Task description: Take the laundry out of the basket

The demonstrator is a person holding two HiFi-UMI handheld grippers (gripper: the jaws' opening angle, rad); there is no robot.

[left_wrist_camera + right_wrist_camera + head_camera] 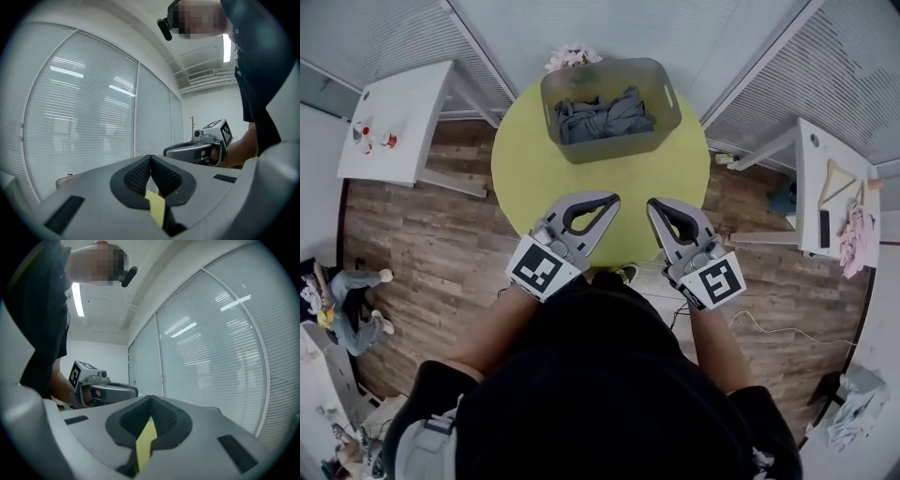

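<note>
I have both grippers clenched and empty. The left gripper [612, 200] hovers over the tabletop's [520, 173] 6 o'clock edge, and the right gripper [652, 204] is just beside it, toward 5 o'clock. The grey laundry [602, 117] lies bundled inside the basket [609, 150] at 12 o'clock, well apart from both.

Bright and even indoors, nowhere dim. Lit from above by a ceiling strip [77, 298], mirrored as pale streaks on the blinds [70, 72]. Only soft, faint shadows on the floor [441, 234]. Heavily fisheye-bent, with black vignette at corners of both gripper views. Sharp from the head; slightly soft in the nearest foreground.
</note>
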